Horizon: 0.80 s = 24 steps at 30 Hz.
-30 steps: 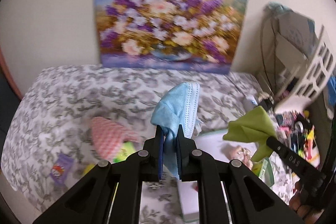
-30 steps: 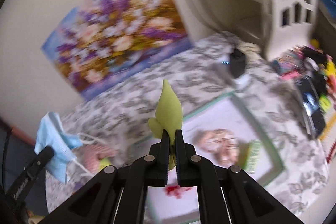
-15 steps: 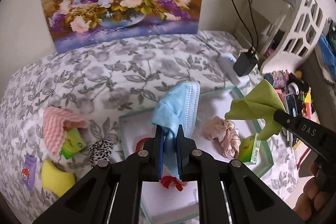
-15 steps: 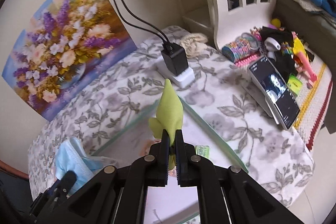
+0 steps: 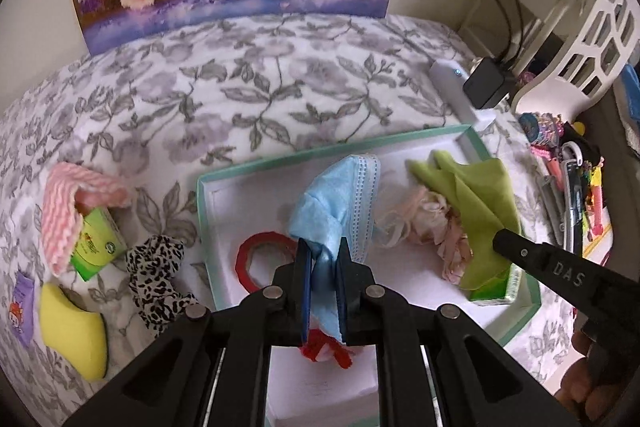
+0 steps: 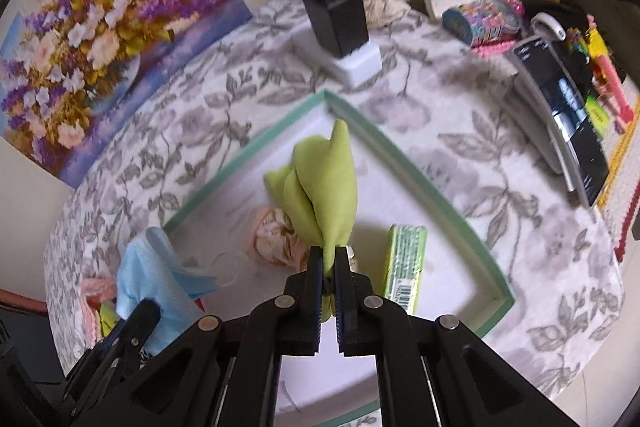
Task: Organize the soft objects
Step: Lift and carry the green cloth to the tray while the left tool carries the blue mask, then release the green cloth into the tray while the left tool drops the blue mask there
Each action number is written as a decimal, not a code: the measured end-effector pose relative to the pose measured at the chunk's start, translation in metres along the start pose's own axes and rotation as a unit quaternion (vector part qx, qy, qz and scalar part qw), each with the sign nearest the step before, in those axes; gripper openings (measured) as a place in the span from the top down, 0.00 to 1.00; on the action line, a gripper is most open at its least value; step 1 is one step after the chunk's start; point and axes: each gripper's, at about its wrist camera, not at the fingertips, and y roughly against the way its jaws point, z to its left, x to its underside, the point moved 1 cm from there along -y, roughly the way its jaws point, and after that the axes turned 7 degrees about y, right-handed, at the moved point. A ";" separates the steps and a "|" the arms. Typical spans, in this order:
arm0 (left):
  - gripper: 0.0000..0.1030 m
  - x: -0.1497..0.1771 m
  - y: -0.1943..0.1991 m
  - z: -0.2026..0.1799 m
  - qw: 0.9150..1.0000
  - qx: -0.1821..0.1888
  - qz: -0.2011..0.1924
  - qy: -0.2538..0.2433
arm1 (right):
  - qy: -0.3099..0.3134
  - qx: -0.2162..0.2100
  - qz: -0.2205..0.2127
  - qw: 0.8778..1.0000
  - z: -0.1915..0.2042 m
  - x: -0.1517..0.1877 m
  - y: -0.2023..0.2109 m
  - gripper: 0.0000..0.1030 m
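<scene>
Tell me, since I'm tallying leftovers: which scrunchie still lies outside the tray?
The leopard-print scrunchie, lying on the floral cloth left of the tray. The pink scrunchie and red one lie inside it.

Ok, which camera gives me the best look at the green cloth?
The right wrist view: the green cloth sits centred, pinched in the right tool above the tray. The left wrist view shows the cloth off to the side, draped over a pink scrunchie.

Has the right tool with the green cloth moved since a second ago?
Yes. The right tool, shut on the lime-green cloth, has come down and forward toward the teal-rimmed white tray, which now fills its view.
</scene>
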 end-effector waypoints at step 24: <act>0.48 -0.002 -0.006 0.015 0.999 0.010 0.036 0.037 | 0.055 0.022 0.024 0.998 0.020 0.005 0.005 0.73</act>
